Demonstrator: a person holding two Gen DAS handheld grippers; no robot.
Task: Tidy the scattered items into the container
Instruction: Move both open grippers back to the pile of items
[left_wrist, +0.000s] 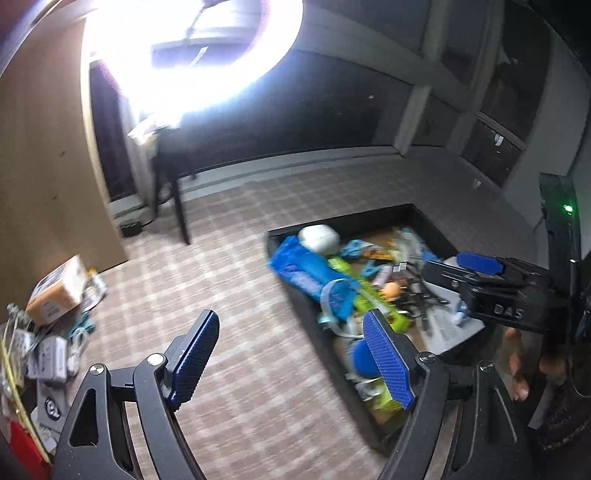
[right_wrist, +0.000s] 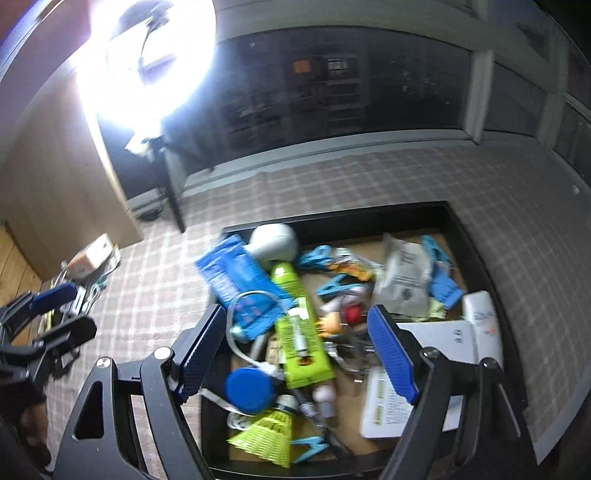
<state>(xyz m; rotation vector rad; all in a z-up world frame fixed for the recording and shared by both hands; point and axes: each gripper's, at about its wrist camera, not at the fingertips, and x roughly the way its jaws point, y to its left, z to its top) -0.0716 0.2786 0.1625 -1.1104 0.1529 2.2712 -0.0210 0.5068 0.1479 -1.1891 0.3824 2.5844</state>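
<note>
The only readable lettering is "DAS", in pale capitals on the black body of the right tool (left_wrist: 495, 275), at about three o'clock in the left wrist view. Print on the white booklet (right_wrist: 388, 404), packets and boxes is too blurred to read.

One black container (right_wrist: 476, 258) is sitting on the checked cloth. Inside it are lying one blue packet (right_wrist: 236, 277), one lime-green tube (right_wrist: 299, 332), one white rounded case (right_wrist: 273, 242), one round blue lid (right_wrist: 249, 387), one yellow shuttlecock (right_wrist: 266, 435) and one white box (right_wrist: 454, 341). At least three blue clothes pegs (right_wrist: 441, 280) are showing among them; the smaller tangled bits are blurring past counting. One orange-and-white box (left_wrist: 61, 291) is lying outside.
</note>
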